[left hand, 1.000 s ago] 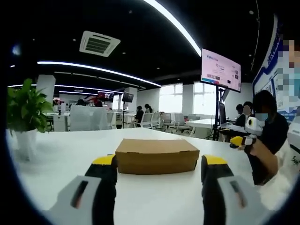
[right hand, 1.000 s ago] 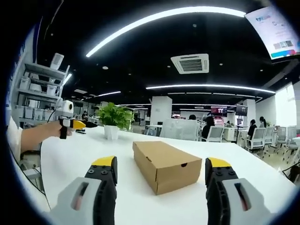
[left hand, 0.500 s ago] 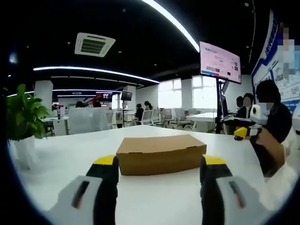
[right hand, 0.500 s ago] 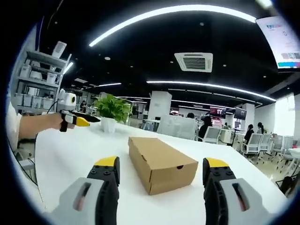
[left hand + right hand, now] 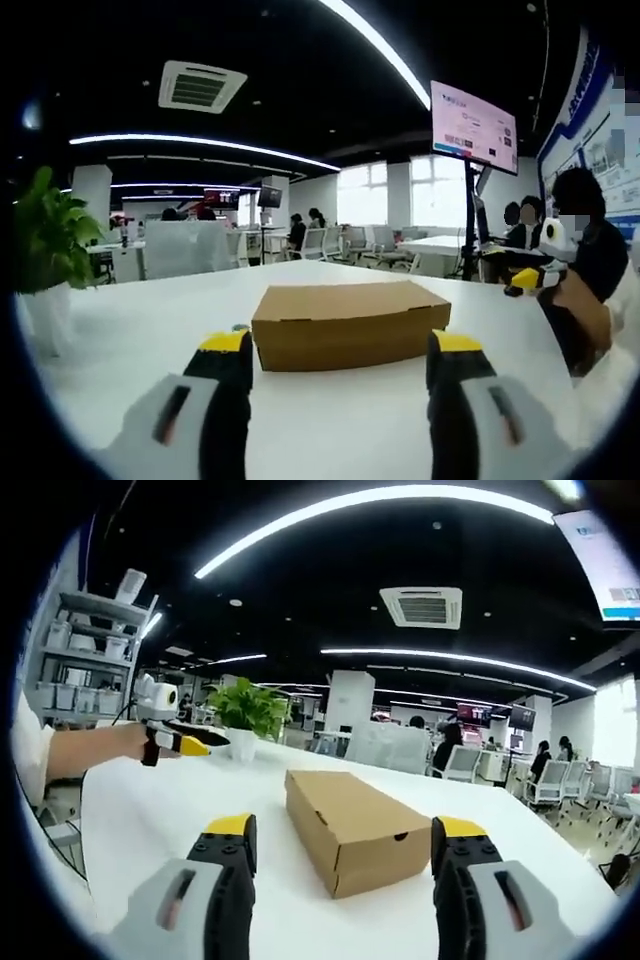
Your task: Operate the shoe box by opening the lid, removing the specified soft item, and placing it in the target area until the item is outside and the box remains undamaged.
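A closed cardboard shoe box (image 5: 350, 325) sits flat on the white bench (image 5: 140, 330), lid down and seated along its whole length. In the left gripper view its long side faces the camera, and the left tool (image 5: 340, 365) is held low just short of it, jaws wide apart with nothing between them (the yellow-tipped ends frame the box from either side without touching it). The right tool (image 5: 525, 282) appears at the far right of this view, gripped in a hand (image 5: 572, 312) and held above the bench edge, well apart from the box.

In the right gripper view the shoe box (image 5: 365, 830) is seen corner-on, its short end with a small round hole turned toward the camera. The right tool (image 5: 345, 850) hangs just before it, jaws spread and empty. The left tool (image 5: 190, 744) comes in from the left, held in a hand (image 5: 125, 745) over the bench, its yellow jaws pointing toward the box. A potted plant (image 5: 245, 715) stands on the bench behind it. Shelves (image 5: 80, 670) line the left wall.
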Available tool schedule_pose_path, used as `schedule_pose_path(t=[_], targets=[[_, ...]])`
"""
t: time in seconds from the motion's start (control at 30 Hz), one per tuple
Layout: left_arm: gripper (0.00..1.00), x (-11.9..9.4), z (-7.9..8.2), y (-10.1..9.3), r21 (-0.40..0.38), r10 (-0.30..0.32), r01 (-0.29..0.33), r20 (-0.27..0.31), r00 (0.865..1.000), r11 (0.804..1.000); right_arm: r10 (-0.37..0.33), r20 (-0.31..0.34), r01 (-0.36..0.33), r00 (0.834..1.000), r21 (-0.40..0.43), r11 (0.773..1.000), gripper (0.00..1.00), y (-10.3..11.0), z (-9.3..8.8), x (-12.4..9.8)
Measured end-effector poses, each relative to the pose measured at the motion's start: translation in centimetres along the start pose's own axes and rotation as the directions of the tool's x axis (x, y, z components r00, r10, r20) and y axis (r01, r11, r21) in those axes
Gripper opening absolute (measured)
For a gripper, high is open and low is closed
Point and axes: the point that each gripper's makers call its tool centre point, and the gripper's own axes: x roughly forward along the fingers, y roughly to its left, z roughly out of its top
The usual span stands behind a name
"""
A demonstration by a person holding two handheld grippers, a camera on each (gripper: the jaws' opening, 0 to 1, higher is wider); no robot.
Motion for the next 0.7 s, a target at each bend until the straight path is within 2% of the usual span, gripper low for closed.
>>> schedule_pose_path(t=[0.17, 0.23, 0.27, 0.33, 0.43, 0.53, 0.7], targets=[[0.77, 0.6, 0.4, 1.0, 0.030, 0.003, -0.004, 0.039, 0.999, 1.000, 0.021, -0.009, -0.021, 1.000, 0.040, 0.999, 0.79, 0.2, -0.4, 0.5], [0.79, 1.0, 0.1, 1.4, 0.013, -0.001, 0.001, 0.021, 1.000, 1.000, 0.021, -0.002, -0.021, 1.000, 0.052, 0.998, 0.82, 0.0, -0.4, 0.8], [0.81, 1.3, -0.6, 1.7, 0.002, -0.001, 0.001, -0.018, 1.000, 1.000, 0.017, -0.001, -0.017, 1.000, 0.072, 0.997, 0.83, -0.1, -0.5, 0.9], [0.82, 1.6, -1.0, 1.8, 0.005, -0.007, 0.007, -0.040, 0.999, 1.000, 0.016, -0.008, -0.015, 1.000, 0.089, 0.996, 0.84, -0.3, -0.6, 1.0], [0.80, 1.8, -0.9, 1.7, -0.005, -0.016, 0.016, -0.032, 0.999, 1.000, 0.028, -0.008, -0.027, 1.000, 0.077, 0.997, 0.84, -0.1, -0.4, 1.2], [0.79, 2.2, -0.7, 1.4, -0.020, -0.040, 0.040, -0.001, 0.999, 0.999, 0.003, -0.001, -0.003, 1.000, 0.053, 0.999, 0.84, -0.6, 0.0, 1.5], [0.78, 2.8, -0.8, 1.7, -0.007, -0.048, 0.048, 0.006, 0.999, 0.999, -0.017, 0.010, 0.017, 1.000, 0.040, 0.999, 0.84, -1.4, 0.2, 2.3]])
